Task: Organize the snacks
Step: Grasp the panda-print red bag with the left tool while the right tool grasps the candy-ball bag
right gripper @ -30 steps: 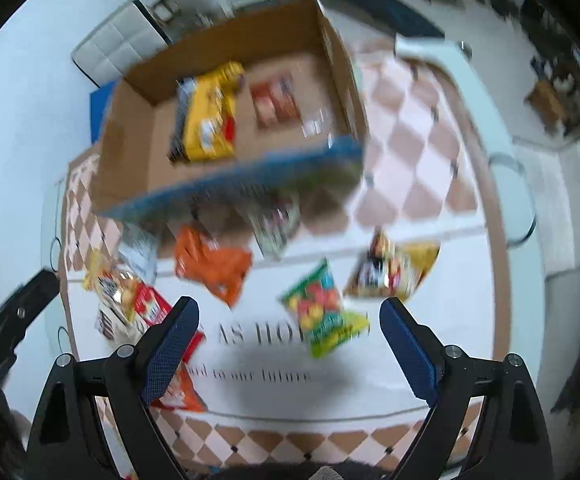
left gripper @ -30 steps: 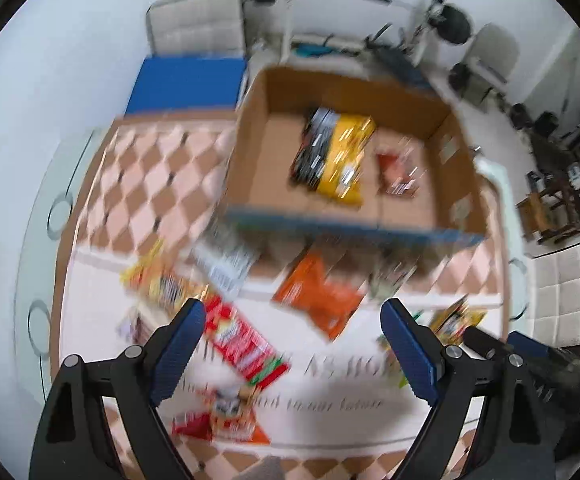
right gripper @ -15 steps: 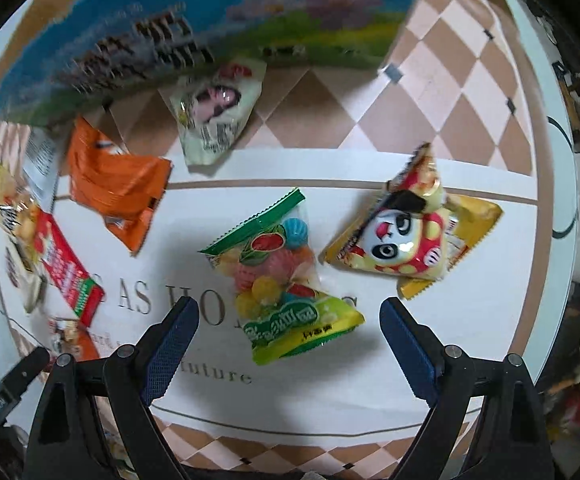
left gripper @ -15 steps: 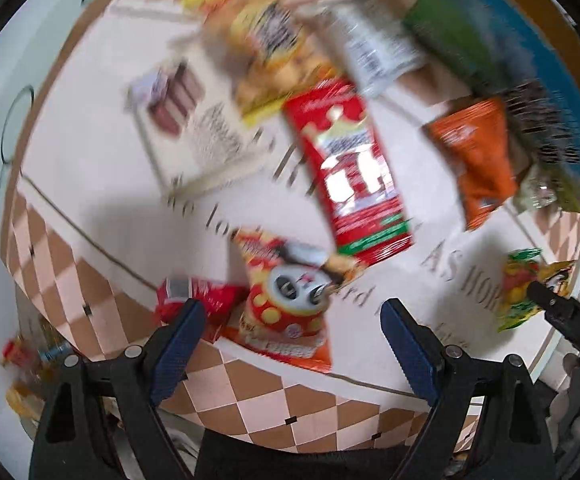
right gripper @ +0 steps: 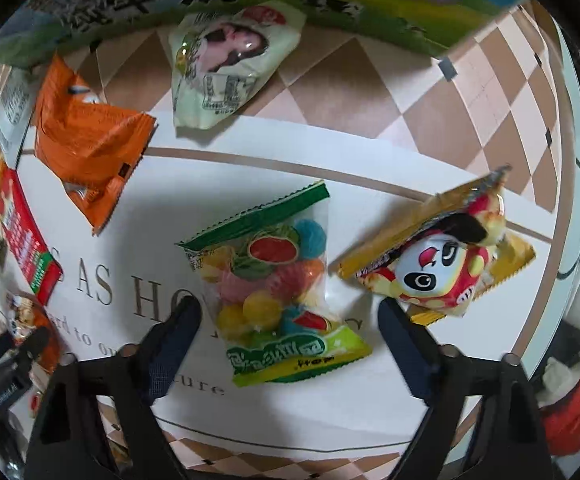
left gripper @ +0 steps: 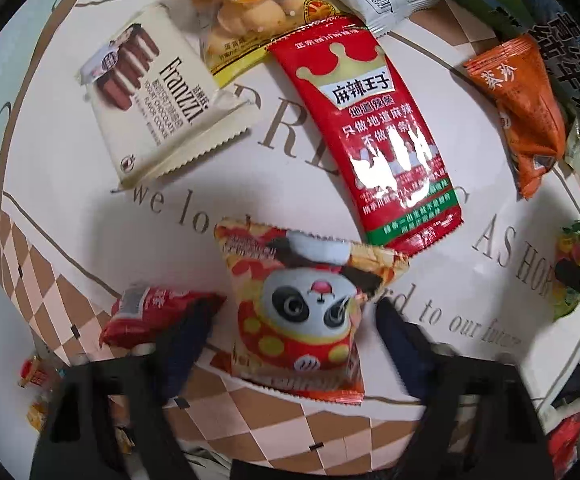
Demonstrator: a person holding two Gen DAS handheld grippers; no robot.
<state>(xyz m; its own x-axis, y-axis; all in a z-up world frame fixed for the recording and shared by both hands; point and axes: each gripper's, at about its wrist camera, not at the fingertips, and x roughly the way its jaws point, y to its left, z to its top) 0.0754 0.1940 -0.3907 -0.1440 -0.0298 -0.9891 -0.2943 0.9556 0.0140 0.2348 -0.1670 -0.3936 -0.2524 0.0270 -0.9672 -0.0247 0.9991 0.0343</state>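
Red panda-print snack bag (left gripper: 298, 312) lying flat on the tablecloth (left gripper: 70, 184), framed between the spread, released fingers of the left gripper (left gripper: 290, 328) (no contact visible). Just beside it, a small red packet (left gripper: 150, 314); beyond it, a long red spicy-strip pouch (left gripper: 374, 128) and a Franzzi cookie pack (left gripper: 158, 92). Fruit-candy bag (right gripper: 274, 292) lies between the released fingers of the right gripper (right gripper: 286, 328); a yellow panda bag (right gripper: 438, 264) sits just beside it.
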